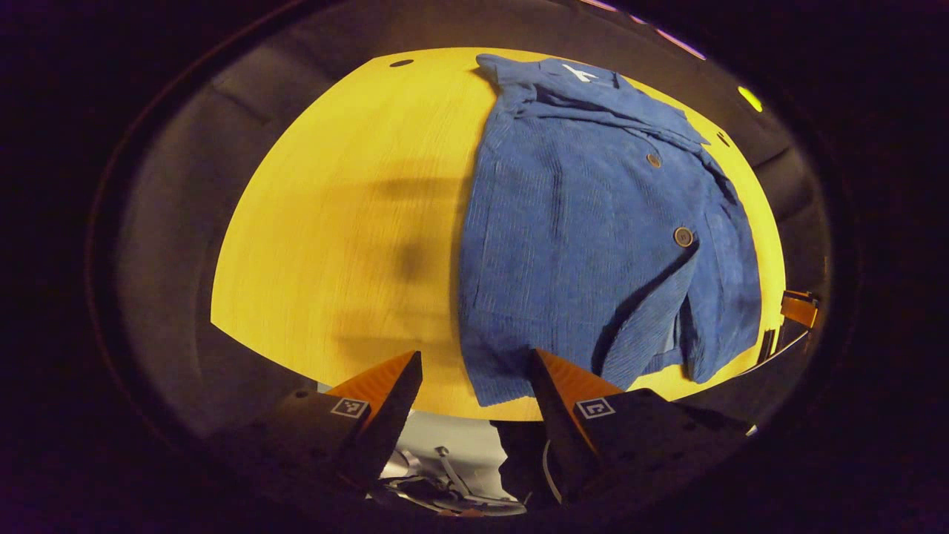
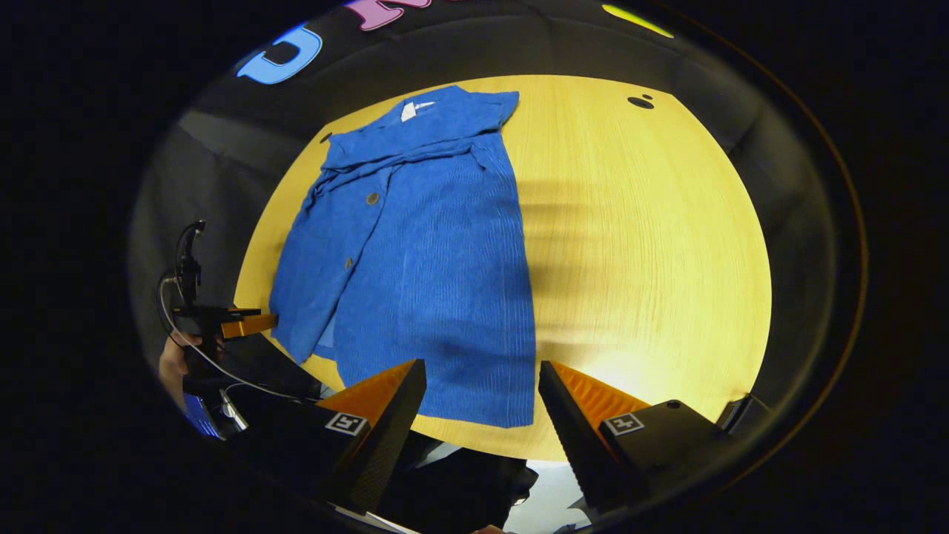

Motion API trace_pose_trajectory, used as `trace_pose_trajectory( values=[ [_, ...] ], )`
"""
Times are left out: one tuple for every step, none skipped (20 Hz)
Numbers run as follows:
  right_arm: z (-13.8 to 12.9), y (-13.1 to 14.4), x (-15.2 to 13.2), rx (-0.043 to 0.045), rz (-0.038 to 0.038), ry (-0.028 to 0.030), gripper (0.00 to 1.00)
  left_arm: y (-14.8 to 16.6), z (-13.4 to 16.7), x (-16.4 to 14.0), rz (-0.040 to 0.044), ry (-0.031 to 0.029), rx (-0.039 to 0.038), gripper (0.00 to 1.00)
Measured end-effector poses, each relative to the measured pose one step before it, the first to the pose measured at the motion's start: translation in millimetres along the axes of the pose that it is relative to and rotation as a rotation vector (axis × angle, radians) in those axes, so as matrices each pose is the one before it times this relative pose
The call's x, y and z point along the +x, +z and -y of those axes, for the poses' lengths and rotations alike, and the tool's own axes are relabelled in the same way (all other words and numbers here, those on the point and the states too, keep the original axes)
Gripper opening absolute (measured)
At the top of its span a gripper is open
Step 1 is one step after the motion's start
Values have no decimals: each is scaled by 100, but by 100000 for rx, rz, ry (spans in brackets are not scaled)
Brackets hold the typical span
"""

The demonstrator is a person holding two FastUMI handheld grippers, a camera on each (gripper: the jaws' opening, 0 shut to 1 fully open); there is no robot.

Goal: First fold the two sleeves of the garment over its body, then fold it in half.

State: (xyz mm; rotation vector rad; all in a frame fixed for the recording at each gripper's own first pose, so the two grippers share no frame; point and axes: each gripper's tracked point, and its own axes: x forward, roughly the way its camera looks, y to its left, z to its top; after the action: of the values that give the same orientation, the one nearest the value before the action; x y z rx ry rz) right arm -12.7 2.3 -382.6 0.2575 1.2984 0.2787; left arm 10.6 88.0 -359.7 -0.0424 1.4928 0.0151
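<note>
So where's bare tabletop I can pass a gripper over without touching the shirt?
In the left gripper view, bare table runs from the blue shirt to the table's edge. In the right gripper view, the same holds on the shirt's other side, out to the small dark holes. It is crowded along the near hem, where the left gripper and right gripper hang open.

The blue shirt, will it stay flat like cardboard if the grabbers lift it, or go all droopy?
Probably droopy: the blue shirt lies in soft folds and wrinkles near its collar. Its ribbed cloth looks fairly thick, so likely grippy, not slippery. It should slide rather than roll on the wooden table.
</note>
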Motion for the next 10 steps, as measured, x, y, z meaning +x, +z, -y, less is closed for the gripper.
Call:
trace_pose_trajectory(
  values=[
    [142, -369, 303, -368, -960, -960, 99, 44, -60, 58, -824, 253, 54, 84],
    [99, -459, 261, -233, -1397, -865, 99, 118, -79, 35, -808, 688, -568, 84],
    [-26, -503, 58, -80, -1090, -258, 99, -55, 49, 18, -329, -39, -657, 84],
    [-176, -430, 90, -104, -1155, 274, 99, 60, 96, -291, 327, -459, -125, 84],
    [-244, -261, 256, -325, -548, 429, 99, 81, 120, 2, 733, -1668, 105, 84],
    [-124, -237, 263, -359, -533, 209, 99, 47, 454, -162, 9, -3382, -340, 84],
    [-121, -242, 204, -155, -736, 108, 99, -54, 392, -20, -317, -2104, -582, 84],
    [-139, -226, 162, 19, -750, 310, 99, 39, 155, 236, -432, -791, -625, 84],
    [-199, -41, 145, 36, -508, 310, 99, -177, 131, 166, -694, -1159, -897, 84],
    [-79, -41, 198, -143, -318, 23, 99, -23, 366, 388, -1098, -2405, -1709, 84]
  ],
)
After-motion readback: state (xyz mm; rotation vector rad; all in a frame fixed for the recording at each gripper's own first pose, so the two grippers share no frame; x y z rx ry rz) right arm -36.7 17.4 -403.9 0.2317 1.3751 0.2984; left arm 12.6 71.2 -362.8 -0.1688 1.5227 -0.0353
